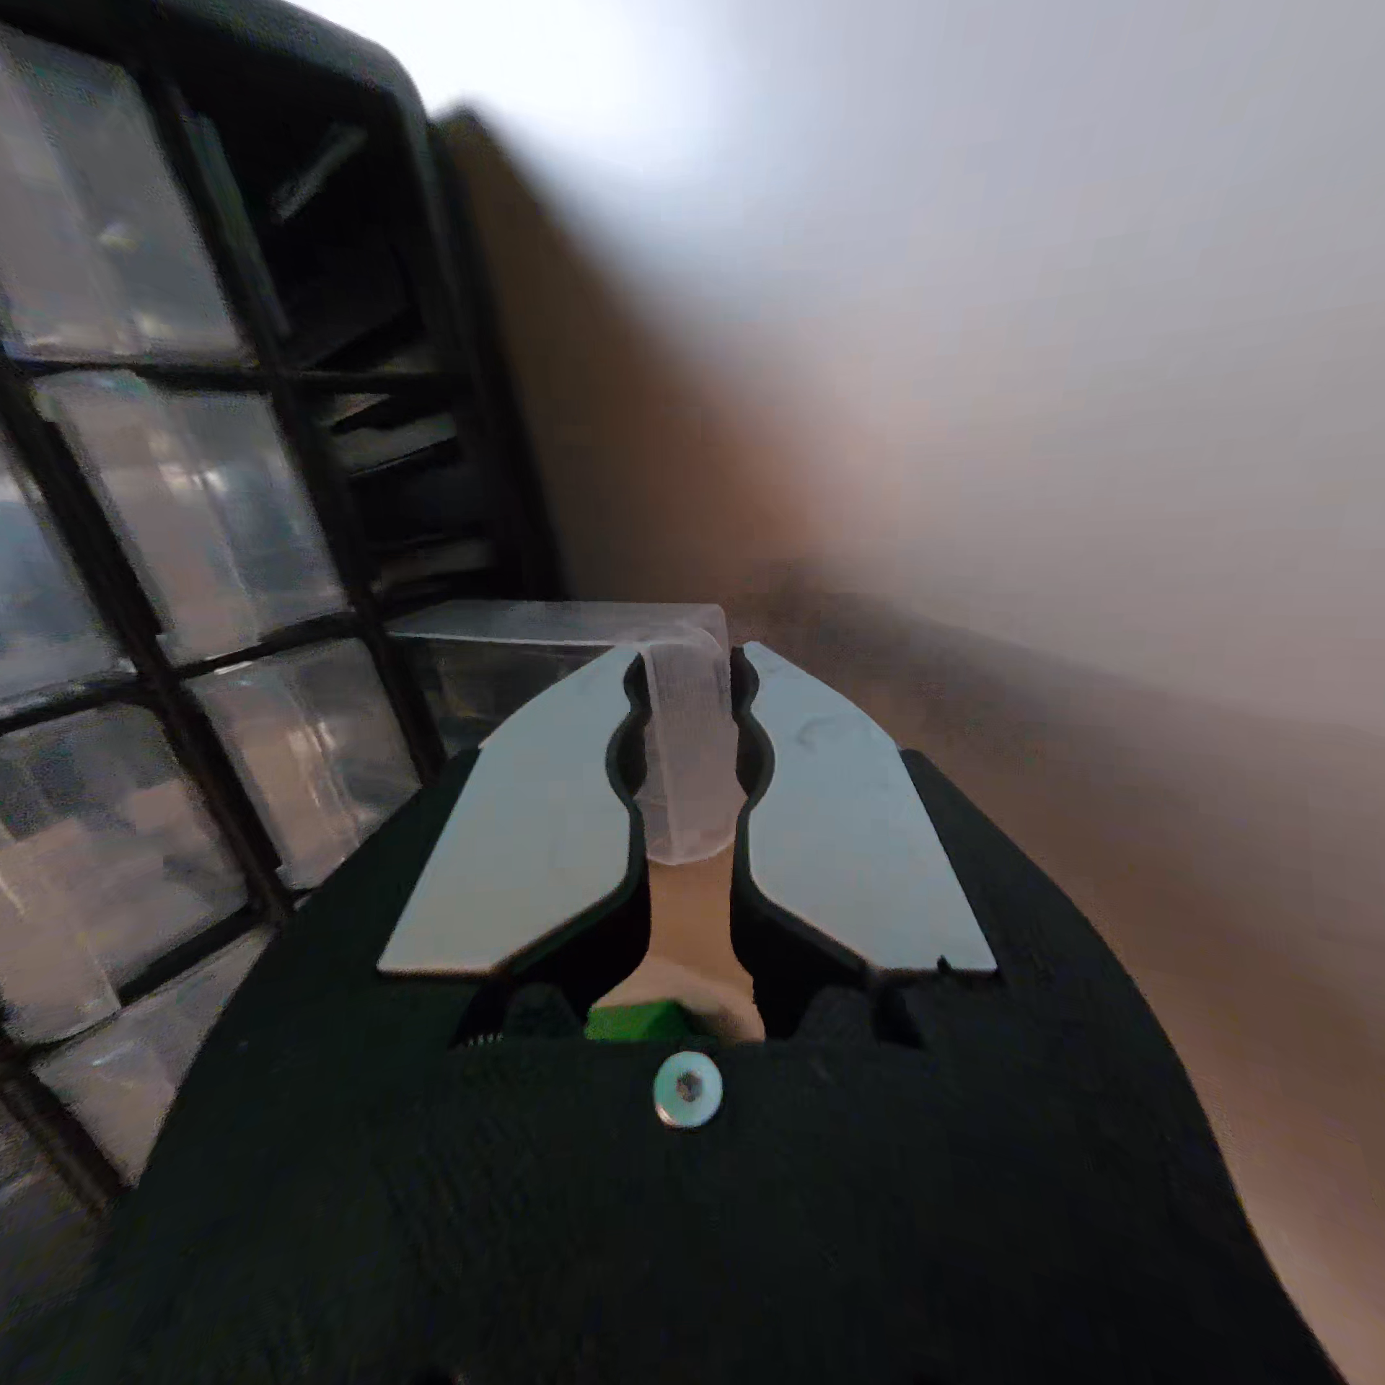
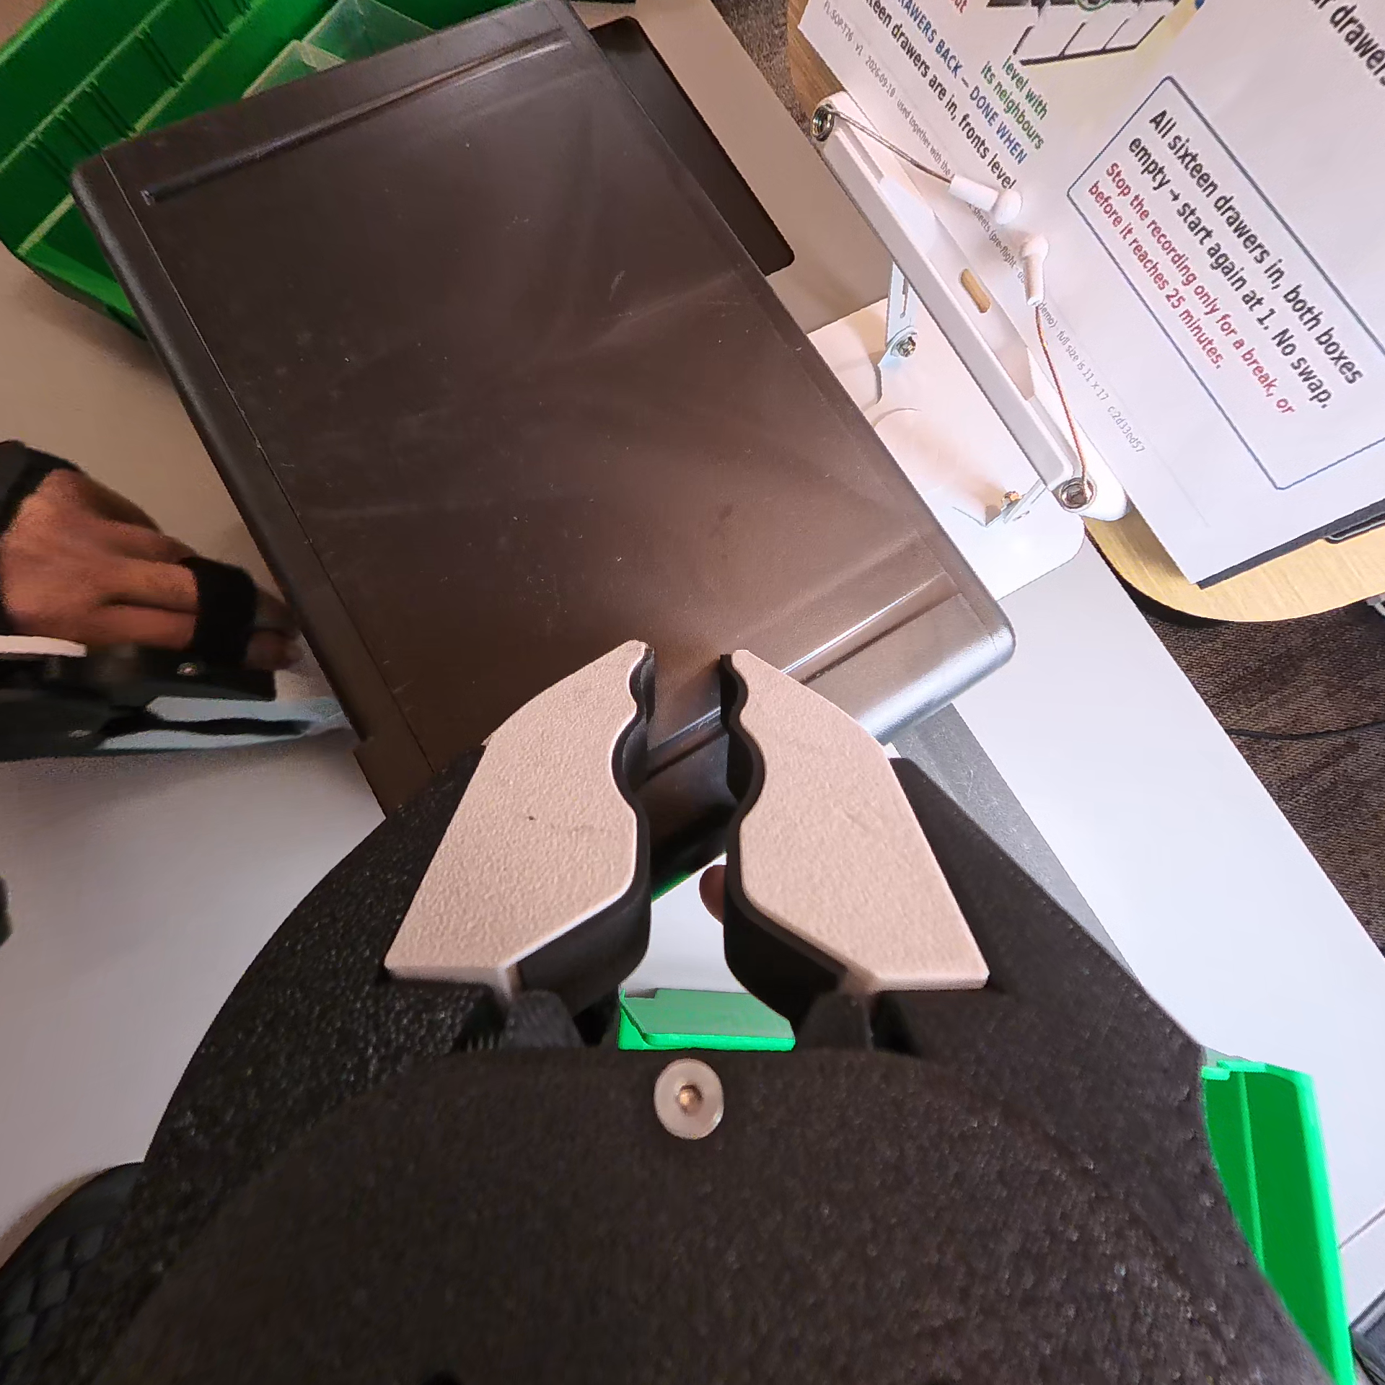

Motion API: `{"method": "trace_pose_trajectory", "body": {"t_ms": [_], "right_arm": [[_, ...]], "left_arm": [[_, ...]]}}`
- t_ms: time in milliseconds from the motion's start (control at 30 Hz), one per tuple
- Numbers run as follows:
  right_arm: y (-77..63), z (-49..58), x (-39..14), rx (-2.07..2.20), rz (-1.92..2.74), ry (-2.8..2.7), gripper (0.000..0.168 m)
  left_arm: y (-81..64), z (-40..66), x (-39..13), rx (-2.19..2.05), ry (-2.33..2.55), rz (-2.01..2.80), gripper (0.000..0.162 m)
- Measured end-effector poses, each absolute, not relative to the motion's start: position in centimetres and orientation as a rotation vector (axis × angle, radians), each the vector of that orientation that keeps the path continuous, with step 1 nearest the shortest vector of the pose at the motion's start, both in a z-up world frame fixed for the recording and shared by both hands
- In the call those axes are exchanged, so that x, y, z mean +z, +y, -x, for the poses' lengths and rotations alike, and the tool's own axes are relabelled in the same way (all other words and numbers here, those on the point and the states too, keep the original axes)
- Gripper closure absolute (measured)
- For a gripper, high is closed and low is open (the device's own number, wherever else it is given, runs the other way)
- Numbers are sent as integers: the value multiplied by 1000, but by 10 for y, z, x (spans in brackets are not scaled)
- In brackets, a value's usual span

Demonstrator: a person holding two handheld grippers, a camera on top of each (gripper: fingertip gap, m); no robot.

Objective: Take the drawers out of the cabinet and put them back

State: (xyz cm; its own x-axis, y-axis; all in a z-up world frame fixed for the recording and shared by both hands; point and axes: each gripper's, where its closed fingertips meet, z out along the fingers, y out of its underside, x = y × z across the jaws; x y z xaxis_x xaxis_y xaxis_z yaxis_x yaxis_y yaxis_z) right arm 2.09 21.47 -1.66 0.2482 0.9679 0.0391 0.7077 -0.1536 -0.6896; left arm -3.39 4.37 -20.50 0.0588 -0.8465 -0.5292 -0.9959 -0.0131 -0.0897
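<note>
left tongs (image 1: pixel 686 659) pinch drawer (image 1: pixel 524 637) tab (clear) | right tongs (image 2: pixel 686 663) astride cabinet (image 2: pixel 487 360) edge

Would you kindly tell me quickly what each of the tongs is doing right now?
Left tongs: shut on the clear drawer's handle.
Right tongs: partly open above the cabinet's top, holding nothing.

The cabinet (image 2: pixel 524 390) has a dark, smooth top with a soft sheen and faint scuffs; its frame (image 1: pixel 225 420) looks black plastic; the drawer (image 1: pixel 524 637) is clear, glossy plastic with a frosted tab (image 1: pixel 686 749); the right gripper (image 2: pixel 686 674) has 2 matt grey, finely grained fingers (image 2: pixel 539 832) edged in black rubbery lining, on a rough black printed body; the green bins (image 2: pixel 97 127) are glossy plastic; the instruction sheet (image 2: pixel 1236 247) is smooth white paper.
</note>
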Motion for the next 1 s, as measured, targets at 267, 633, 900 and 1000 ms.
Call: {"method": "trace_pose_trajectory", "body": {"t_ms": [267,633,900,1000], "right_arm": [[215,-21,-17,552,1945,-1528,152],[215,-21,-17,573,1937,-1529,152],[215,-20,-17,561,1944,-1524,152],[215,-20,-17,556,1951,-1536,152]], "left_arm": [[95,37,-193,477,1561,1760,125],[61,43,-184,271,1374,1746,151],[99,56,-189,345,1189,1777,158],[108,59,-192,352,1130,1812,162]]}}
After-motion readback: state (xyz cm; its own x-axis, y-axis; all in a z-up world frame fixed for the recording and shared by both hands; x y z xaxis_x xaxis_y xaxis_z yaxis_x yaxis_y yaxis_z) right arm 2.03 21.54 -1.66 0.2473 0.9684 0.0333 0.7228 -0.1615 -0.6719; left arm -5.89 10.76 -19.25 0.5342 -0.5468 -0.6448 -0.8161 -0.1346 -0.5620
